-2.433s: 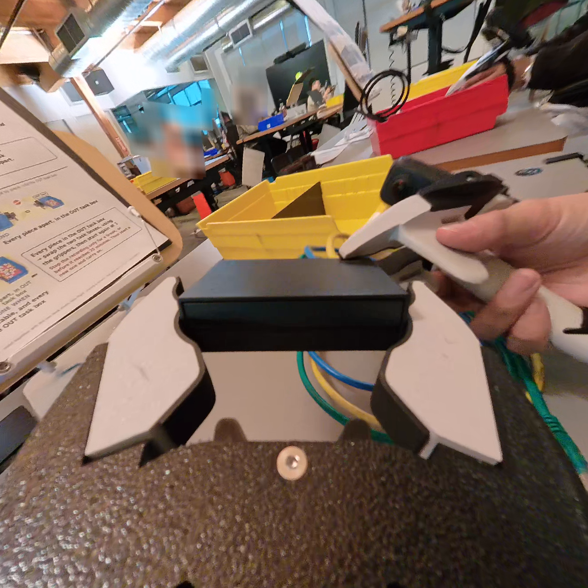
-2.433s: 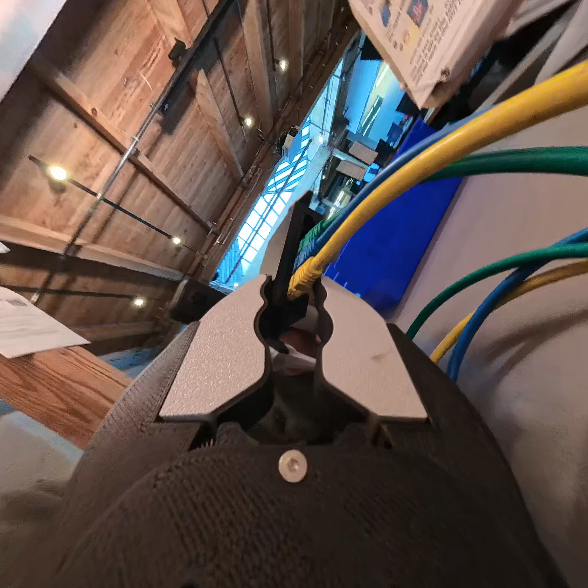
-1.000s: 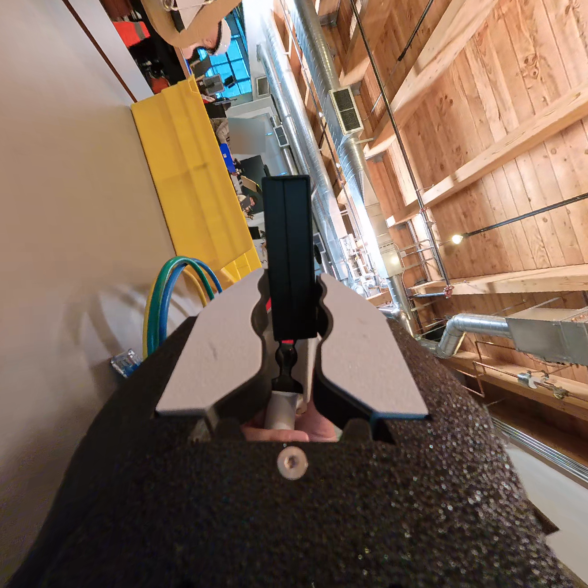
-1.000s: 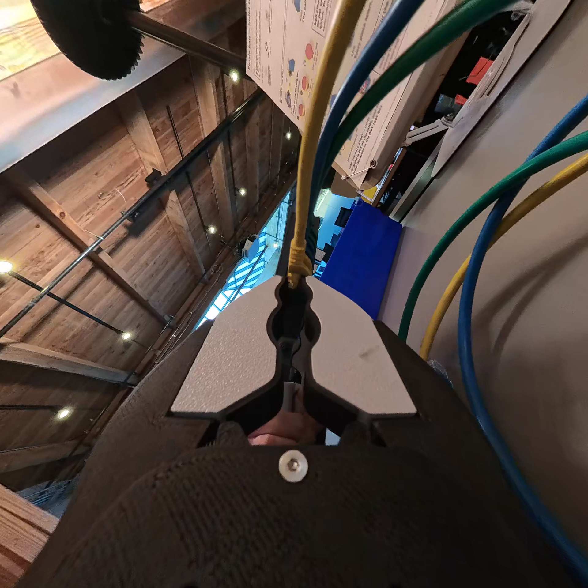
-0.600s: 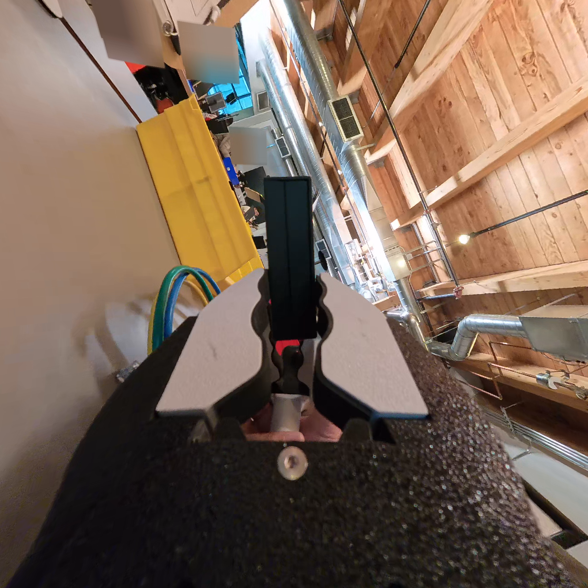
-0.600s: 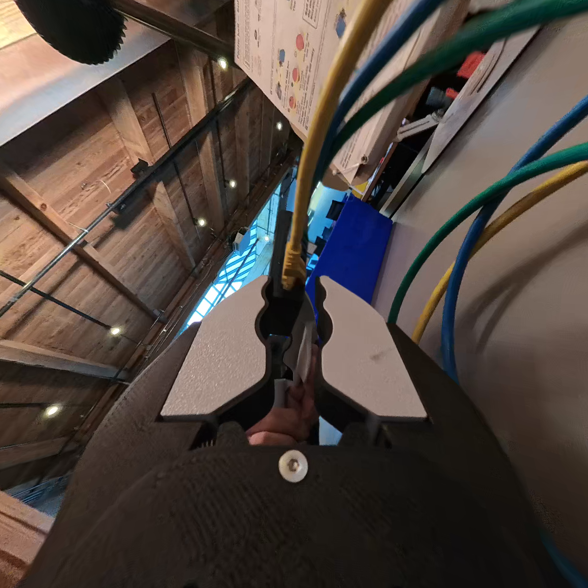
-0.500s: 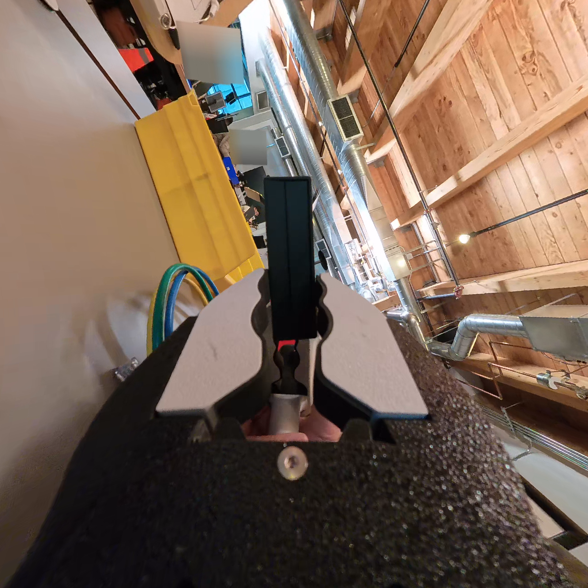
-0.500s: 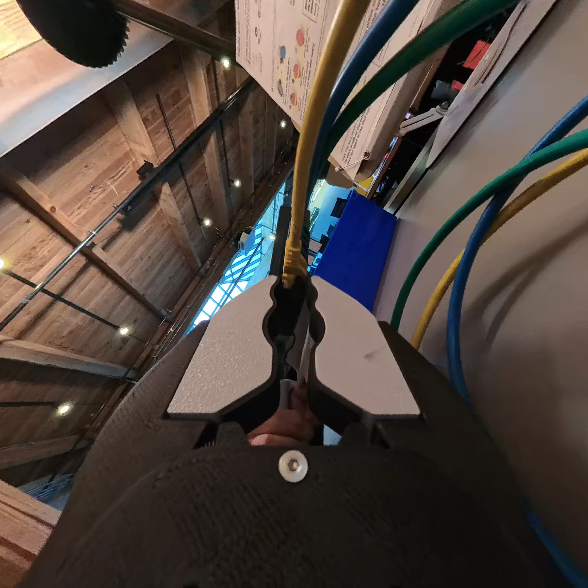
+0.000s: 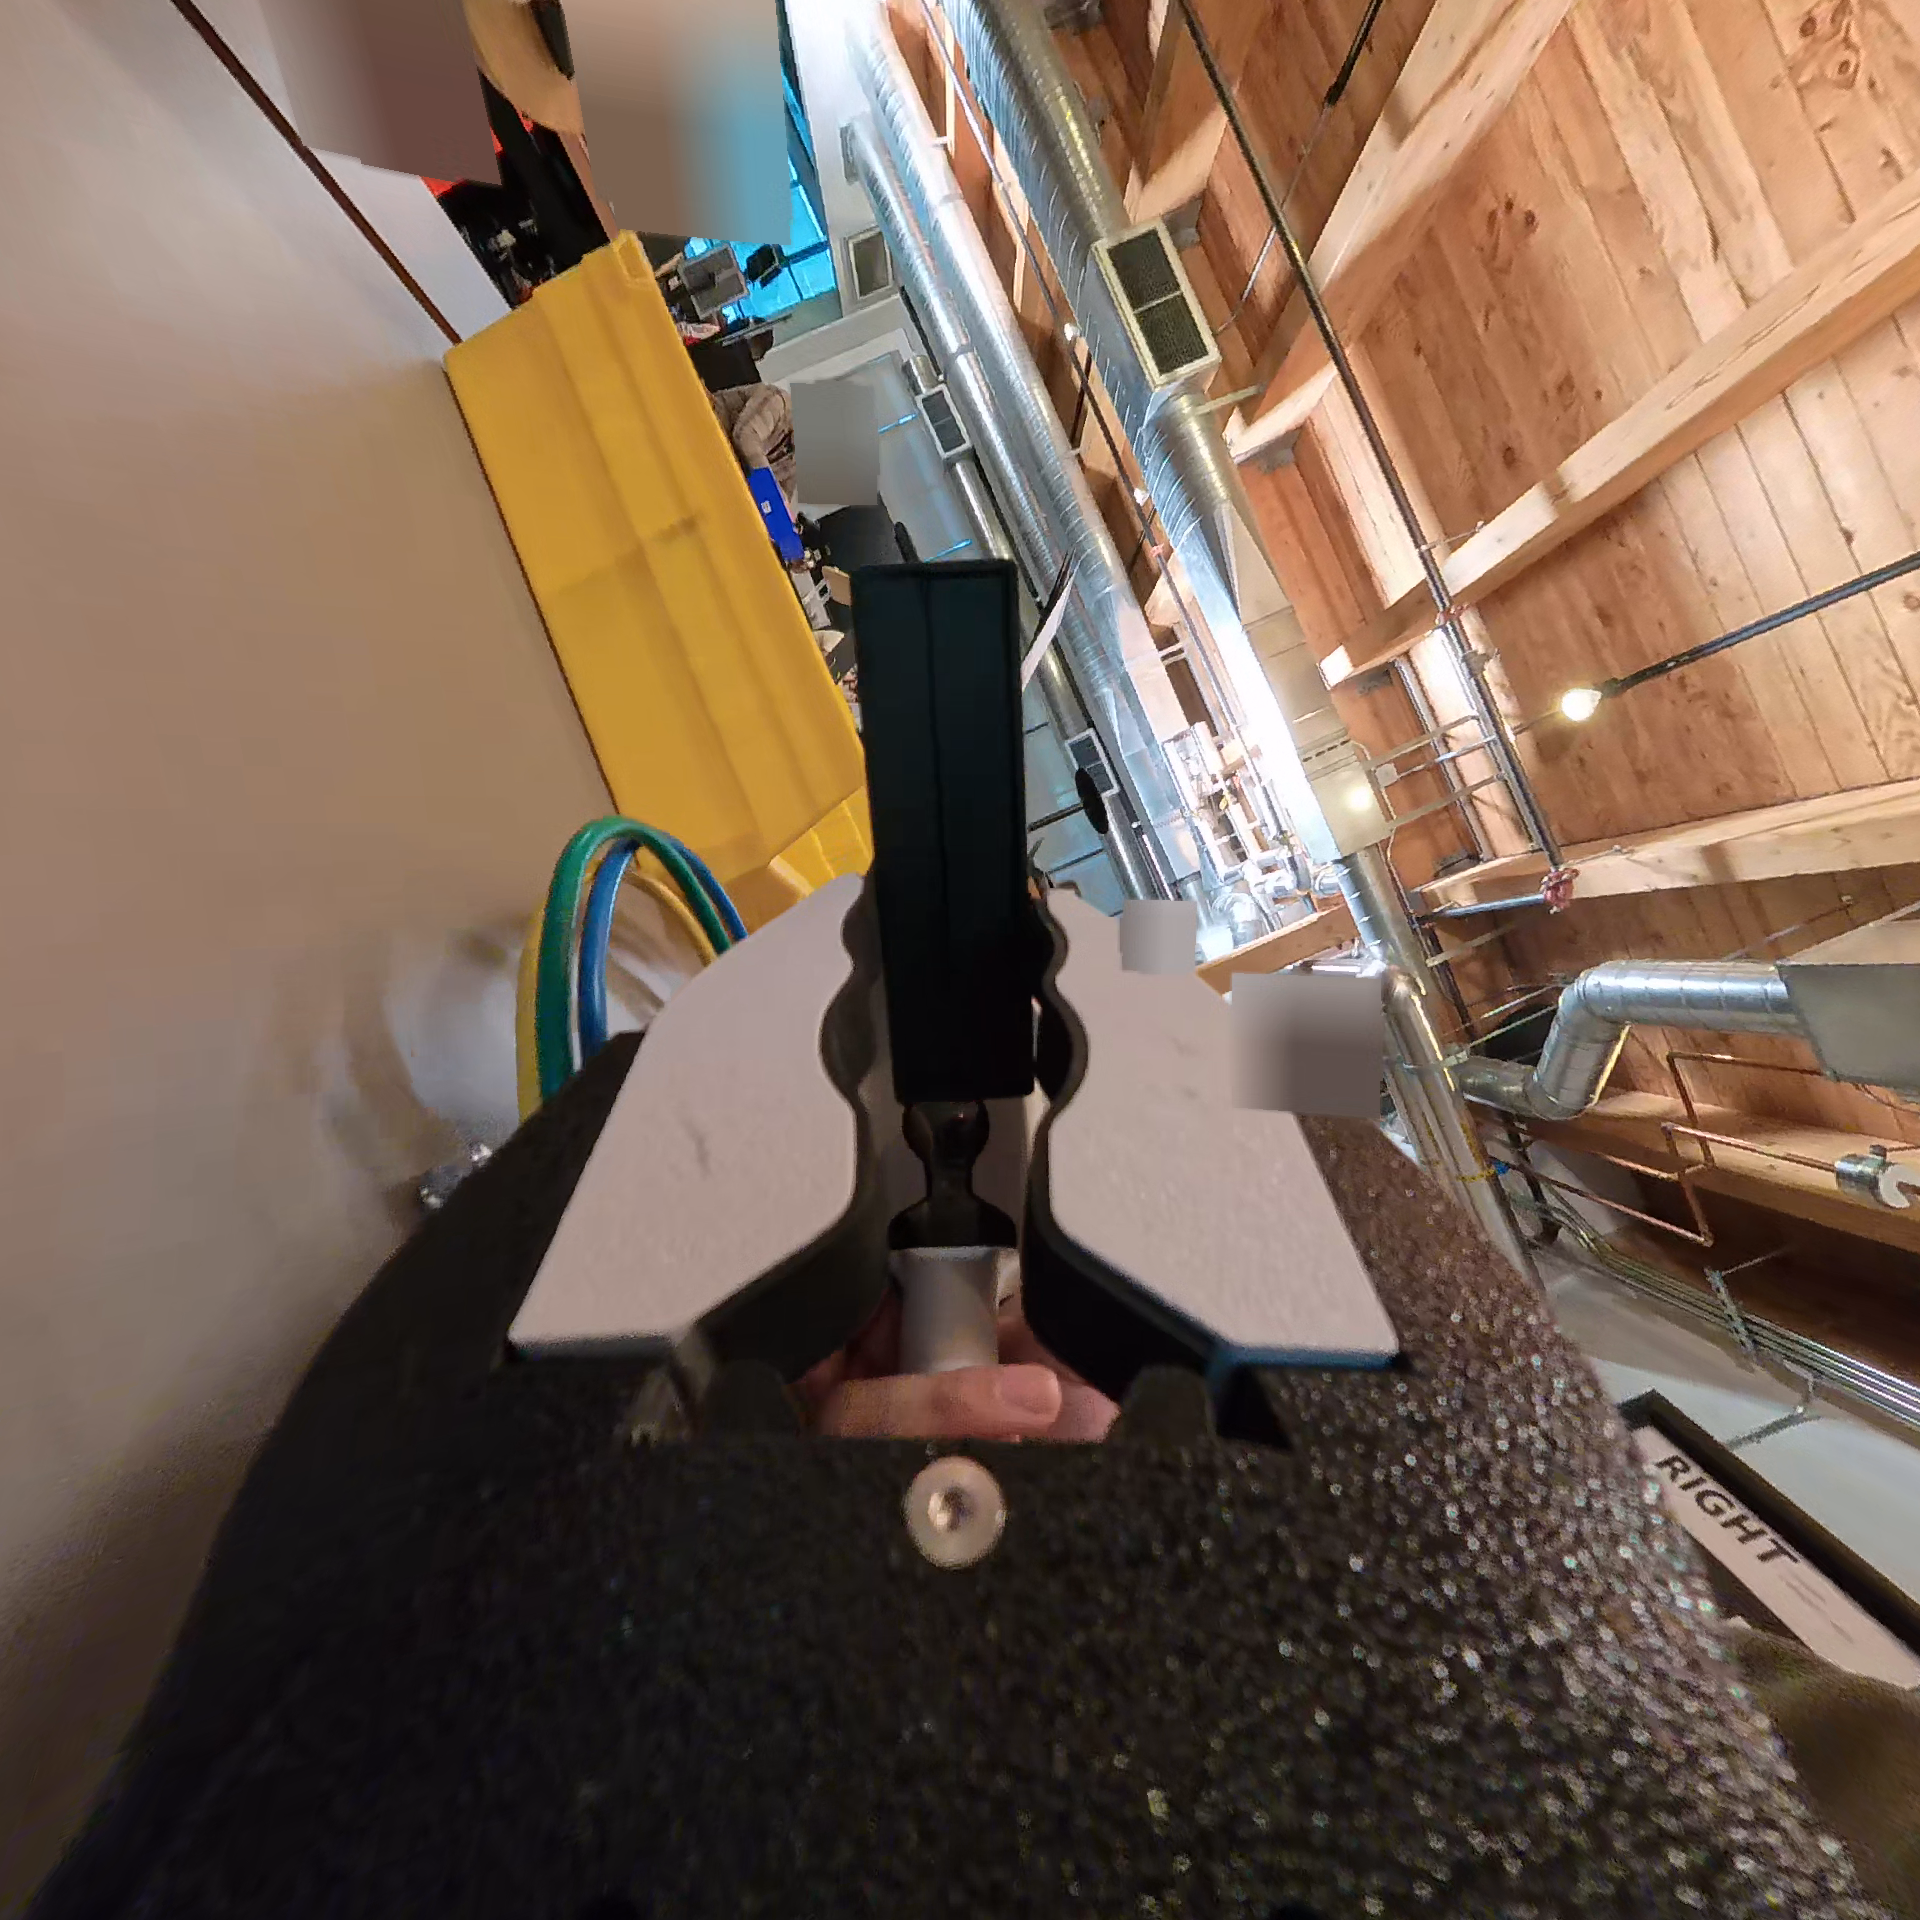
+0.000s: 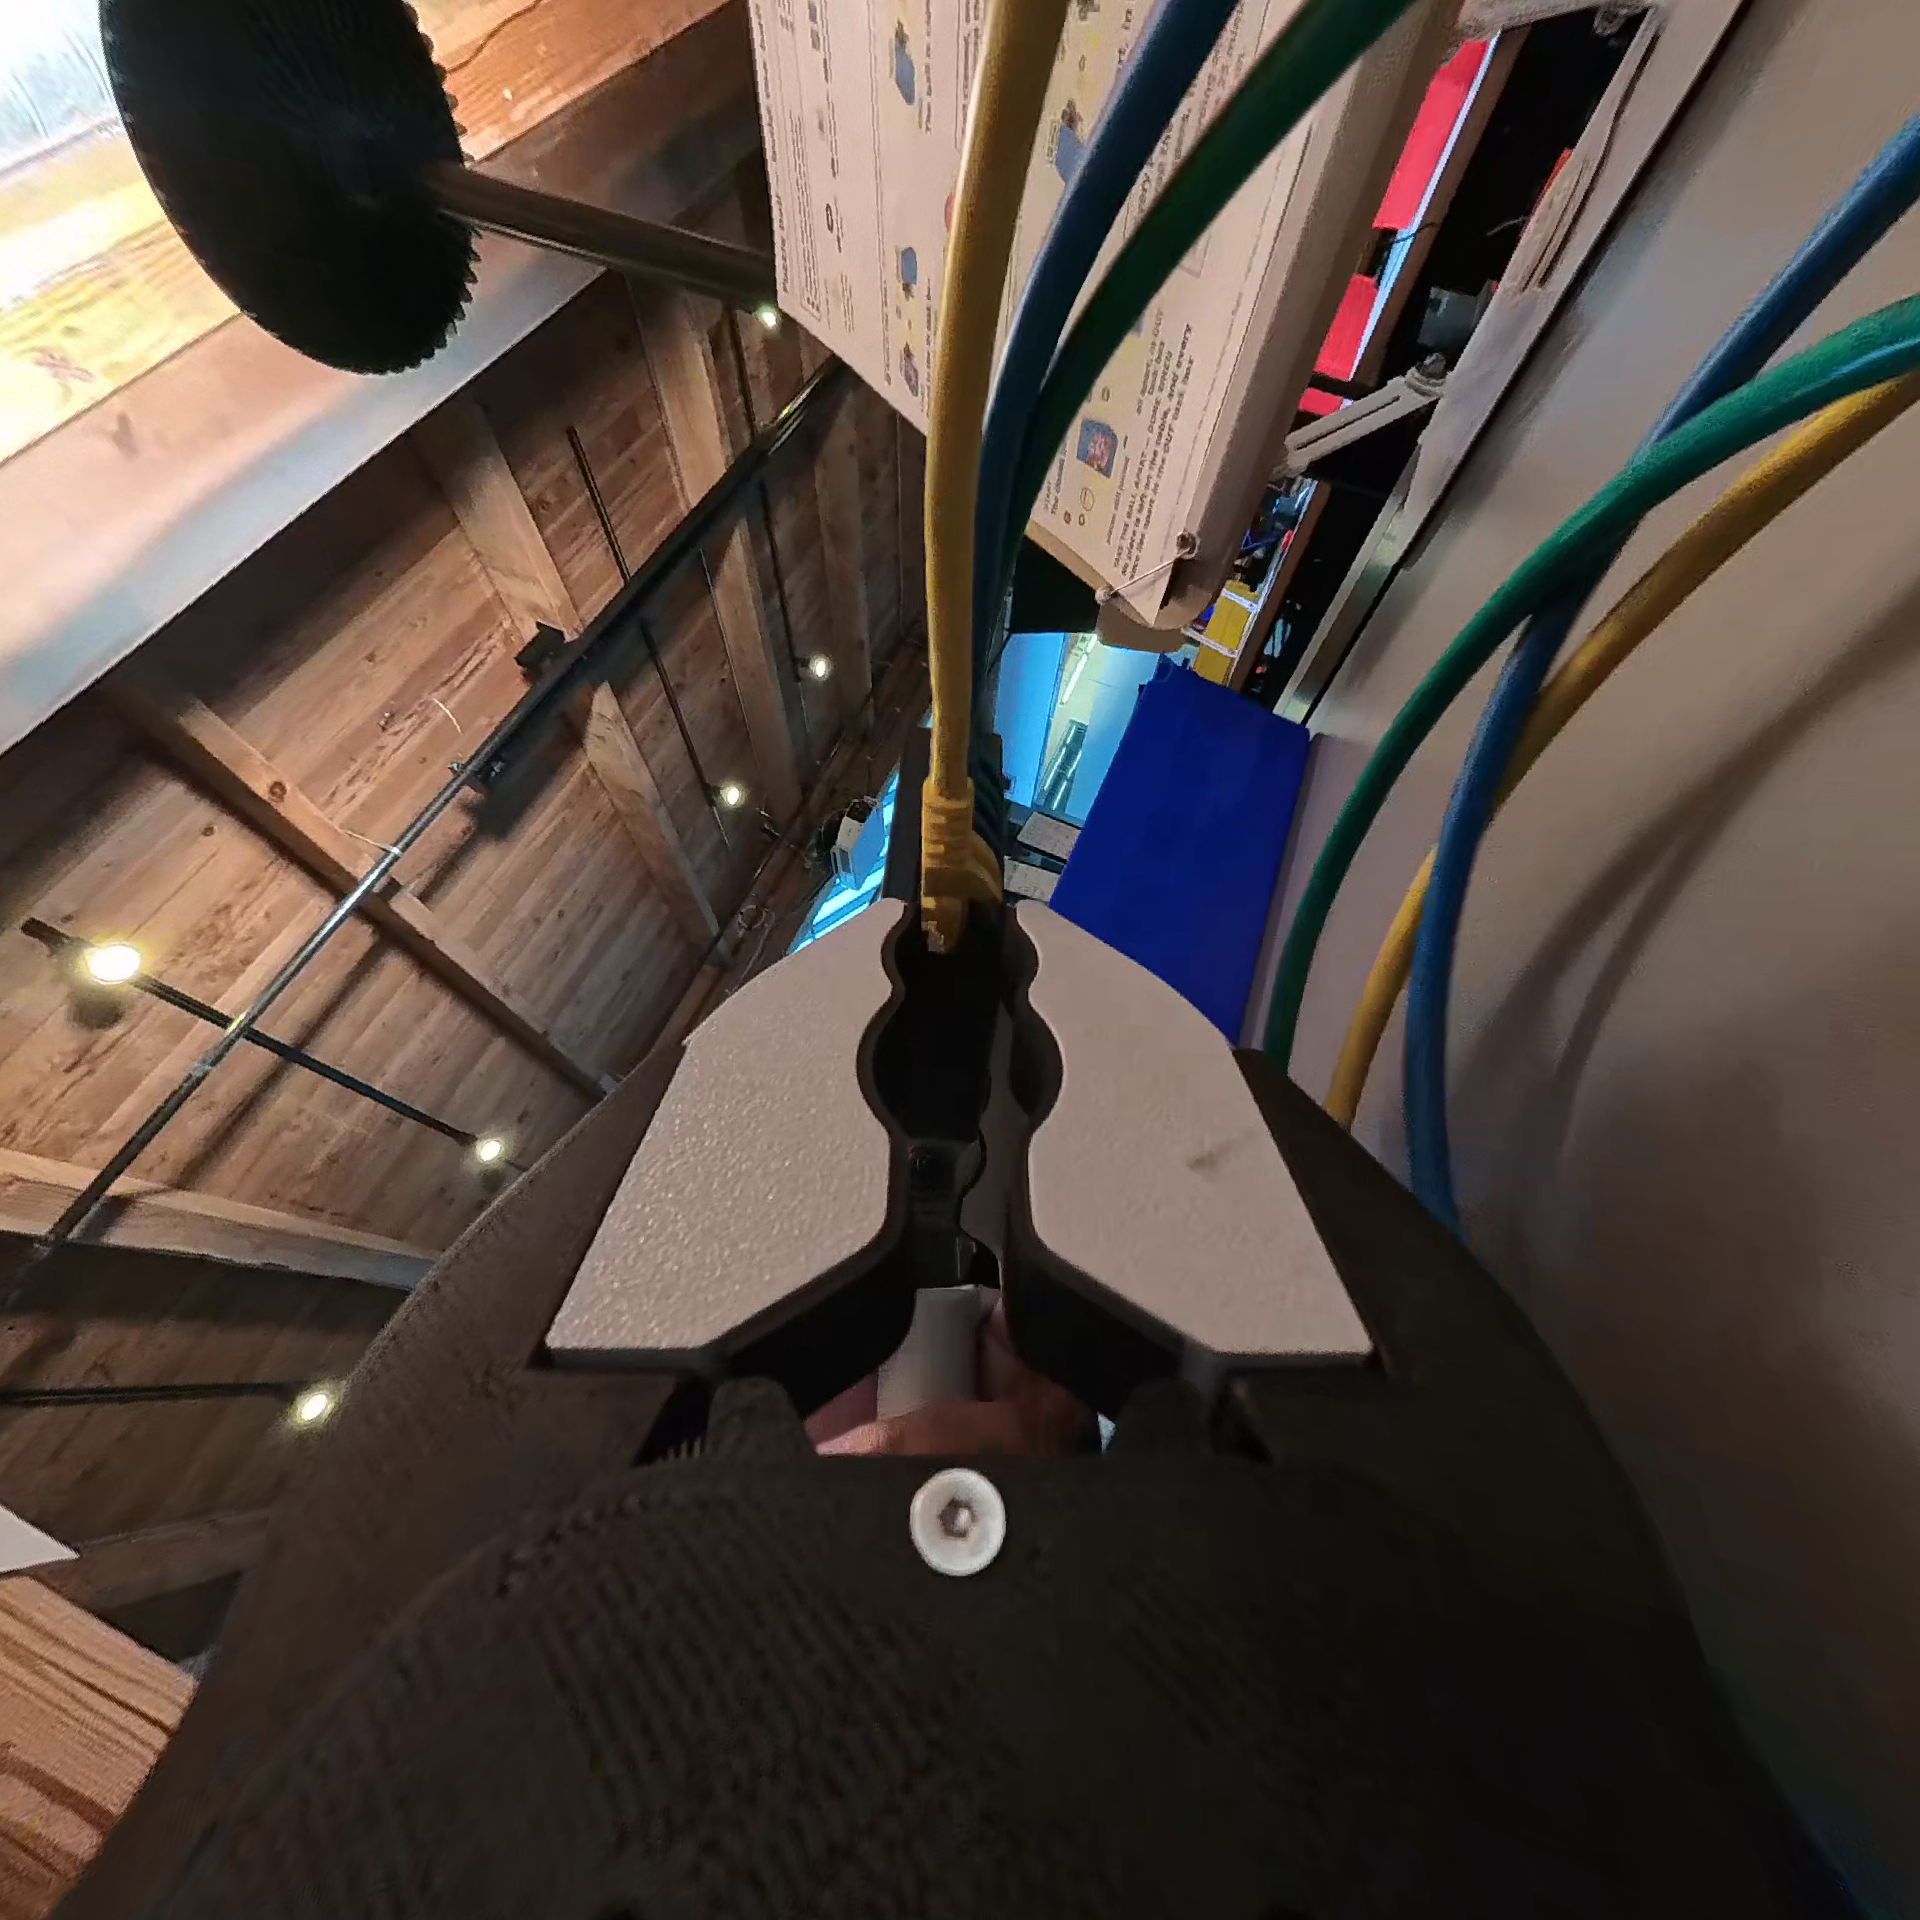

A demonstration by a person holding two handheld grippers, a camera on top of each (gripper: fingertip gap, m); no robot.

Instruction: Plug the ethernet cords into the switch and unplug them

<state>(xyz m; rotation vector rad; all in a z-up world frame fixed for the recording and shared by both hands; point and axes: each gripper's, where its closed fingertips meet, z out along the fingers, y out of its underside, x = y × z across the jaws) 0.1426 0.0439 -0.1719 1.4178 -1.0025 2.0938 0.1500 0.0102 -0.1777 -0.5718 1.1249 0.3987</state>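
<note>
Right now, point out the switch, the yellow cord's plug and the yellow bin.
switch (image 9: 940, 831), left wrist view, narrow black edge.
yellow cord's plug (image 10: 951, 847), right wrist view, ribbed boot.
yellow bin (image 9: 644, 582), left wrist view, side wall.

Both wrist cameras are riding close behind their fingers (image 9: 727, 1122), rolled sideways, looking along the bench (image 9: 208, 727) toward the ceiling; both are catching the cable loops (image 10: 1455, 935).

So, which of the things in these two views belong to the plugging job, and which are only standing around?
Belong to the job:
- black switch, held in the left claw
- yellow cord, its plug held in the right claw
- blue cord
- green cord

Only standing around:
- yellow bin
- blue bin
- printed sheet
- black fan
</note>
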